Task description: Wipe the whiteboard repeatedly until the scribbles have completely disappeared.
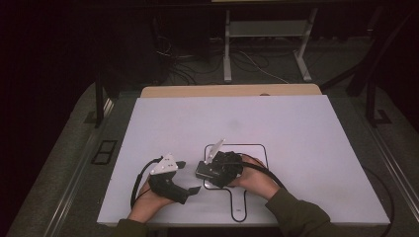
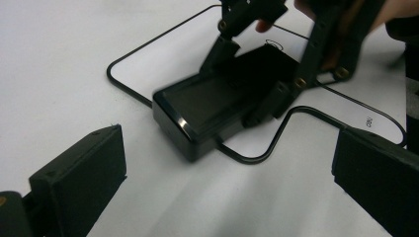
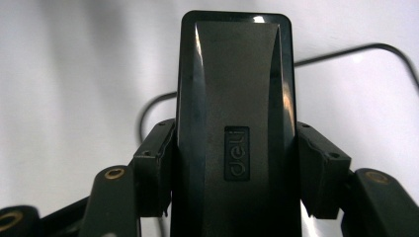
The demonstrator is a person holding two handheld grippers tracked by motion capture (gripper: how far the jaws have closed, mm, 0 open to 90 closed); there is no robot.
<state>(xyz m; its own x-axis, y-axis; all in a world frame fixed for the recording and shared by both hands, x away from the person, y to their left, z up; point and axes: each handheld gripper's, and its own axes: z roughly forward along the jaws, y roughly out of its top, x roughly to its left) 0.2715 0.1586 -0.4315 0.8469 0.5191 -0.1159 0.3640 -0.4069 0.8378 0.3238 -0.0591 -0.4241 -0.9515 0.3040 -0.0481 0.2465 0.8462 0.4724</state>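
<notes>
Black glossy plastic box point(image 3: 234, 123), oblong, with an embossed logo plate on its top face; probably a stapler or similar desk item, I cannot tell which. It lies on the white counter point(image 1: 296, 128) toward the near edge, about midway between the left and right edges, partly inside a black outline point(image 1: 264, 148) printed on the surface. In the left gripper view one end of the box point(image 2: 207, 111) crosses that line.

Right hand-held gripper point(image 1: 217, 168): jaws pinching the box across its two long sides, pads point(image 3: 155, 168) flat against the side walls, at about the level of the logo. Left hand-held gripper point(image 1: 180, 177): jaws spread wide, nothing between them, just beside the box on its left and clear of it.

Orientation: long axis runs straight out along the right gripper's line of sight. From the high view it lies roughly left to right across the counter, free end toward the left gripper. Top face up, flat on the surface.

Step in hand, as judged: holding or positioning the box against the outline. To do it well:
- keep the pinch square on the side walls, since gloss may slip;
- slide or lift without tilting;
- line the long axis up with the outline before release;
- keep the left gripper clear.
</notes>
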